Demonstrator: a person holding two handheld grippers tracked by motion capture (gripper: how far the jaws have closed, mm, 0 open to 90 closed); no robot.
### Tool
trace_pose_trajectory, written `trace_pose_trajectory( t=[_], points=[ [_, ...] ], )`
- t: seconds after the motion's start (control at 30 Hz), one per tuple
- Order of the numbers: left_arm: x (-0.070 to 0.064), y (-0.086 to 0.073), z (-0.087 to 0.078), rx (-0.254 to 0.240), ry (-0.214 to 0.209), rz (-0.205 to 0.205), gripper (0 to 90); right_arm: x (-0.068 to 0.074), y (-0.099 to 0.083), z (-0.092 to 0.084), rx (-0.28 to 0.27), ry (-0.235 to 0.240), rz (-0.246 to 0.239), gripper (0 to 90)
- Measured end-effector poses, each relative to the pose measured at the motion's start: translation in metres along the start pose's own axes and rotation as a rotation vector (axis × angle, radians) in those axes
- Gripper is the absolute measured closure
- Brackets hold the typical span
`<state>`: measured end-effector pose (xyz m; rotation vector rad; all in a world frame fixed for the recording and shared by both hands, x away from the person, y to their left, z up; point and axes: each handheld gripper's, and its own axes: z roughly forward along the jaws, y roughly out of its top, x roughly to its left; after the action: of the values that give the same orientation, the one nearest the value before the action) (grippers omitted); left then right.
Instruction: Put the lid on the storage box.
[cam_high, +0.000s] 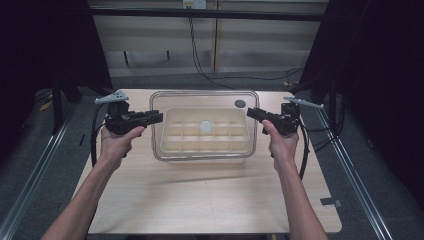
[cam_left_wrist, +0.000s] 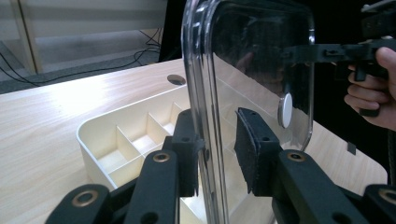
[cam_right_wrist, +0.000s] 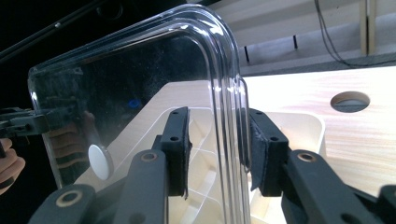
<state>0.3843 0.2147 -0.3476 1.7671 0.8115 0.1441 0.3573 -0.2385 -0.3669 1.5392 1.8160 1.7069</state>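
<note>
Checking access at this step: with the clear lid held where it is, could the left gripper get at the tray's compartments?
Probably not: the left gripper is shut on the clear lid, which sits above the tray.

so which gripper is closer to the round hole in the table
Right. The right gripper grips the clear lid's edge just beside the hole; the left gripper holds the opposite edge, across the lid.

Glossy clear plastic lid (cam_high: 204, 95), matt cream plastic tray (cam_high: 172, 145), pale wood table (cam_high: 200, 195).
</note>
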Motion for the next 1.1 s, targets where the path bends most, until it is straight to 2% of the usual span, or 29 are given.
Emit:
trace_pose_trajectory(
  t=[0.17, 0.23, 0.33, 0.4, 0.57, 0.6, 0.67, 0.77, 0.93, 1.1],
  points=[
    [0.007, 0.002, 0.003, 0.0, 0.018, -0.019, 69.7, -0.001, 0.002, 0.007, 0.008, 0.0, 0.012, 63.7],
    [0.009, 0.003, 0.004, 0.005, 0.027, -0.015, 69.6, -0.002, 0.003, 0.012, 0.018, -0.003, 0.007, 63.7],
    [0.012, 0.003, 0.009, 0.01, 0.033, -0.021, 68.8, -0.009, 0.002, 0.019, 0.031, -0.007, 0.034, 63.4],
    [0.014, 0.002, 0.012, 0.022, 0.042, -0.015, 68.7, -0.01, 0.002, 0.02, 0.03, -0.008, 0.033, 63.4],
    [0.023, 0.0, 0.021, 0.03, 0.029, -0.043, 68.2, -0.016, 0.002, 0.025, 0.037, -0.013, 0.039, 63.9],
    [0.025, 0.0, 0.025, 0.043, 0.044, -0.049, 67.4, -0.017, 0.007, 0.026, 0.05, -0.023, 0.029, 64.0],
    [0.026, 0.0, 0.027, 0.051, 0.046, -0.044, 66.5, -0.016, 0.008, 0.027, 0.057, -0.029, 0.023, 63.9],
    [0.033, 0.0, 0.032, 0.044, 0.035, -0.064, 66.7, -0.018, 0.014, 0.029, 0.062, -0.036, 0.014, 64.4],
    [0.041, 0.0, 0.038, 0.042, 0.022, -0.09, 65.9, -0.023, 0.014, 0.035, 0.067, -0.045, 0.017, 64.5],
    [0.046, 0.004, 0.04, 0.042, 0.028, -0.096, 66.5, -0.025, 0.016, 0.04, 0.068, -0.04, 0.019, 64.5]
  ],
)
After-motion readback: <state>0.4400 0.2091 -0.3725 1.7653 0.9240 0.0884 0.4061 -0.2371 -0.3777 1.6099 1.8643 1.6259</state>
